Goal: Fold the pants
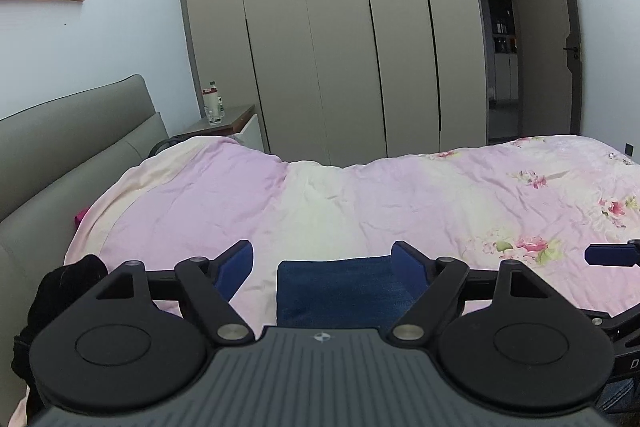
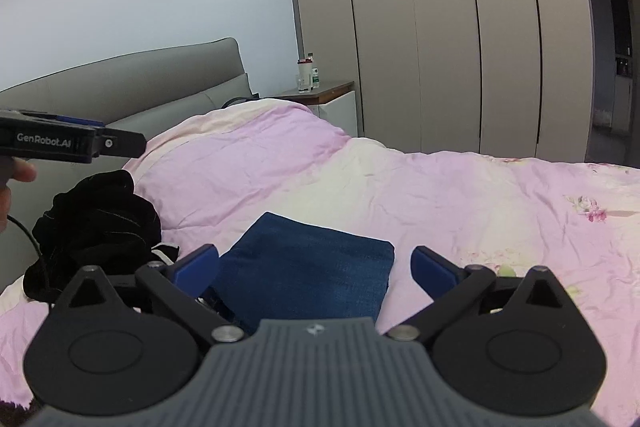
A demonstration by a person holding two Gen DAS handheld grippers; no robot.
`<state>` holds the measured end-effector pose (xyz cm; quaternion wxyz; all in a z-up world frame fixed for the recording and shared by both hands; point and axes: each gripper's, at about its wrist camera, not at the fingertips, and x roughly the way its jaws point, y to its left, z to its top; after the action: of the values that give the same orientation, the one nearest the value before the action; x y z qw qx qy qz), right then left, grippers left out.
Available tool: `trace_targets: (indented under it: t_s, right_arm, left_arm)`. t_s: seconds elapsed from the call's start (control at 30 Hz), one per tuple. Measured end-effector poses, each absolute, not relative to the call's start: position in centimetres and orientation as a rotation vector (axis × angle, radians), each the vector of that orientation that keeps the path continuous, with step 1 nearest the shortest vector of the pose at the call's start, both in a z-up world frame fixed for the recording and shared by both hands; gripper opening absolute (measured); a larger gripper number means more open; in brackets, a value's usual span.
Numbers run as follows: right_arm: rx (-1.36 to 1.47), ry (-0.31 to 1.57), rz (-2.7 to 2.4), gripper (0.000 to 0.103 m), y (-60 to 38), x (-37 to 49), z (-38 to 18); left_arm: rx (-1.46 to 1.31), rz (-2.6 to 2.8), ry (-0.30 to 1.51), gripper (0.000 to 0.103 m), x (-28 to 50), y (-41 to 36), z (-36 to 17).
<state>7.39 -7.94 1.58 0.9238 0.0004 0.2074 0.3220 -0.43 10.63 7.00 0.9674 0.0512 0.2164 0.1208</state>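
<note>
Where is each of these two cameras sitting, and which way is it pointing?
Left wrist: on the left gripper, facing across the bed to the wardrobe; its open fingers show, and the right gripper's tip.
Right wrist: on the right gripper, facing likewise; its open fingers show, plus the left gripper and a hand.
Shared: folded jeans, black clothes, headboard, nightstand.

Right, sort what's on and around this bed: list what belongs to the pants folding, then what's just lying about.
Belongs to the job:
blue jeans, folded on the pink duvet
left gripper, open
right gripper, open

Just lying about:
black garment, bunched beside the jeans
bottles on the nightstand
</note>
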Motion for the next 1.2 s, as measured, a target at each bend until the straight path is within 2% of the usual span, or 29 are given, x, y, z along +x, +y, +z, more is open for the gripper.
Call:
trace_targets:
  t_s: [0.33, 1.2]
  right_arm:
    - [0.024, 0.428, 0.467, 0.098, -10.0, 2.0, -1.1]
    - [0.009, 0.47, 0.45, 0.098, -10.0, 2.1, -1.9]
  left_arm:
    - [0.045, 0.231, 0.575, 0.092, -1.1, 8.4, 1.6]
    - [0.041, 0.221, 0.62, 0.092, -1.2, 8.0, 0.6]
